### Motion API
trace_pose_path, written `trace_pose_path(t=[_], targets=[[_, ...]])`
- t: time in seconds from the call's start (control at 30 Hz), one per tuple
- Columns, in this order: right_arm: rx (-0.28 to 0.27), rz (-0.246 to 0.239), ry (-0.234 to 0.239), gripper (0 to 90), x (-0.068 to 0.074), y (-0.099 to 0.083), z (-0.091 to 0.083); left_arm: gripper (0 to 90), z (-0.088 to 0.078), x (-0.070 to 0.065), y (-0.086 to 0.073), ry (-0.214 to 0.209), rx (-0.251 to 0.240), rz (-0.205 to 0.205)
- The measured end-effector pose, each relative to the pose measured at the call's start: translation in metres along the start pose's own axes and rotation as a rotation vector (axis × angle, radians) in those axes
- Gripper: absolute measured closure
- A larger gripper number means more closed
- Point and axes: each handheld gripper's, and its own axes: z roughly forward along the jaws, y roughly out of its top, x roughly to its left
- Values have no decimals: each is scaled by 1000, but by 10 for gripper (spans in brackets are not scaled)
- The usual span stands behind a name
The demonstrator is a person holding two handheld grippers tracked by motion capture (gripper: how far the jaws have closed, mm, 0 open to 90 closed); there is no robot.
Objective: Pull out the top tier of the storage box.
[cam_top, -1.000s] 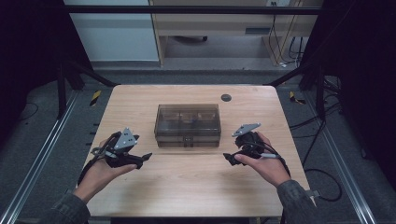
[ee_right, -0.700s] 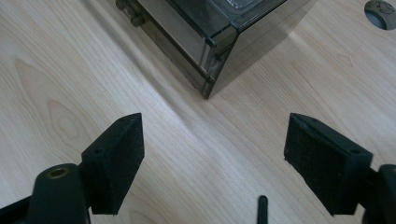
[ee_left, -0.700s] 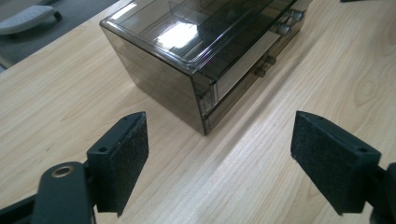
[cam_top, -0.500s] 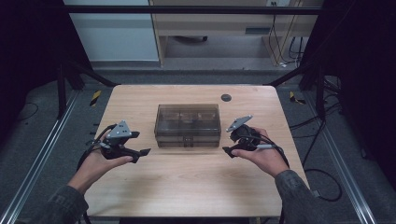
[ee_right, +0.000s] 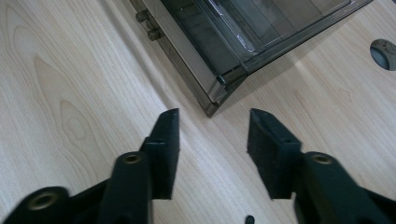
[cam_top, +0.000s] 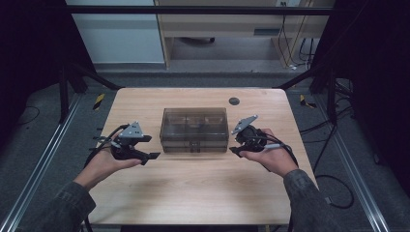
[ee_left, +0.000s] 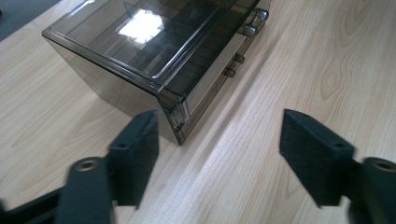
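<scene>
Both hand-held grippers flanked the smoked drawer box point(cam_top: 194, 129) at frame centre: left hand-held gripper point(ee_left: 219, 149) and right hand-held gripper point(ee_right: 212, 149) had just been closing, empty; drawers remained shut, untouched.

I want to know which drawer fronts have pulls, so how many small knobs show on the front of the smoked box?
4. In the left gripper view, two knobs sit at the box's far upper front, two more lower and nearer. Others may be hidden.
</scene>
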Motion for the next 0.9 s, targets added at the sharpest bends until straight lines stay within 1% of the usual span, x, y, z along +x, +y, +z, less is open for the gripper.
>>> trace_pose_path(t=[0.1, 0.17, 0.23, 0.3, 0.33, 0.37, 0.4, 0.47, 0.5, 0.53, 0.57, 0.63, 0.67, 0.77, 0.9], targets=[[10, -21, 7, 639, -1, 3, 2, 396, 2, 3, 0, -9, 7, -9], [23, -36, 0, 664, 0, 5, 3, 441, 3, 5, 0, -17, 14, -2], [29, -56, 5, 700, 0, 7, 3, 471, 4, 6, 0, -14, 28, -3], [34, -65, 10, 718, 0, 9, 4, 494, 6, 8, 0, -17, 29, 1], [38, -64, 11, 729, 1, 9, 5, 507, 7, 9, 0, -15, 30, 2], [39, -73, 14, 740, 0, 10, 5, 524, 8, 10, 0, -10, 33, 8], [43, -75, 11, 747, 1, 11, 6, 544, 9, 10, 0, -9, 30, 2], [41, -79, 13, 754, 2, 12, 7, 567, 12, 12, 0, -14, 36, 12], [42, -88, 12, 758, 2, 13, 8, 574, 13, 12, 0, -14, 36, 8], [44, -91, 14, 759, 3, 13, 8, 576, 14, 13, 0, -11, 45, 18], [46, -92, 13, 760, 3, 14, 9, 576, 16, 13, 0, -10, 39, 7], [43, -93, 15, 765, 4, 14, 9, 576, 17, 14, 0, -11, 48, 19], [41, -92, 16, 769, 4, 15, 9, 580, 19, 14, 0, -11, 40, 12], [38, -101, 18, 775, 4, 15, 9, 586, 21, 15, 0, -11, 49, 23], [42, -98, 14, 787, 4, 14, 10, 595, 25, 15, 0, -10, 59, 23]])
